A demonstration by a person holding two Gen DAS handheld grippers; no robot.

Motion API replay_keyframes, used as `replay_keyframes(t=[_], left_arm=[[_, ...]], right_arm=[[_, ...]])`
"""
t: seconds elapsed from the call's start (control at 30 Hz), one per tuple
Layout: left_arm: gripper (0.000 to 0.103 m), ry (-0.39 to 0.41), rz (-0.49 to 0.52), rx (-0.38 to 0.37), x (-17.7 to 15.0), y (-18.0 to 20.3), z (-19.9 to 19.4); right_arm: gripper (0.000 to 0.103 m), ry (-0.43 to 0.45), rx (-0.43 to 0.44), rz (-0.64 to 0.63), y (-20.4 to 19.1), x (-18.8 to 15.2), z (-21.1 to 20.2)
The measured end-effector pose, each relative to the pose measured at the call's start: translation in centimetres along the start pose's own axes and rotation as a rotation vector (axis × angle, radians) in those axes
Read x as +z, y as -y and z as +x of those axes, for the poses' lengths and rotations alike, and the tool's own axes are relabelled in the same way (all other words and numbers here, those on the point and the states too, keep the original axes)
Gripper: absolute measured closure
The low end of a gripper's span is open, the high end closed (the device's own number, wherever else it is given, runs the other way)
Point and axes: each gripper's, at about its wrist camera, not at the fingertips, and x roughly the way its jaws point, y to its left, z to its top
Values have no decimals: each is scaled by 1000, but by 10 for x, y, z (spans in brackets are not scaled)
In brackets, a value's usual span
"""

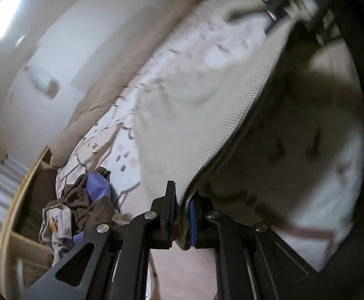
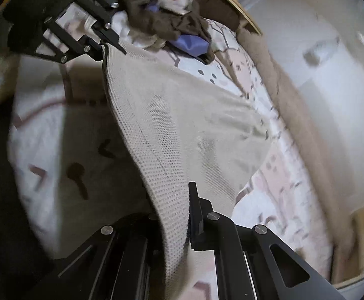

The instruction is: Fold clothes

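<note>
Cream waffle-knit garment [image 2: 182, 115] lifted by one edge above the bed [image 2: 277, 180], far part draped on the patterned sheet. Left claw [image 1: 182, 215] clamped on one corner; right claw [image 2: 185, 215] clamped on the other. Unfolded heap of clothes [image 1: 81, 207] near the bed's edge. Step: raising edge for first fold. Next, likely: carry both corners across together, keep edge taut, lay onto far half.

Beige waffle-knit cloth [image 2: 172, 125], matt black fingers [image 1: 170, 200]
</note>
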Motion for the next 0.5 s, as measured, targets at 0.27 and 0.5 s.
replay_keyframes(t=[0.27,0.5], left_arm=[[95,44,11,-44,31,19,-54],[95,71,6,-62,49,44,-132]], right_arm=[[97,24,19,-73,27,-19,-67],[97,-14,133,-122,15,-51,-135]])
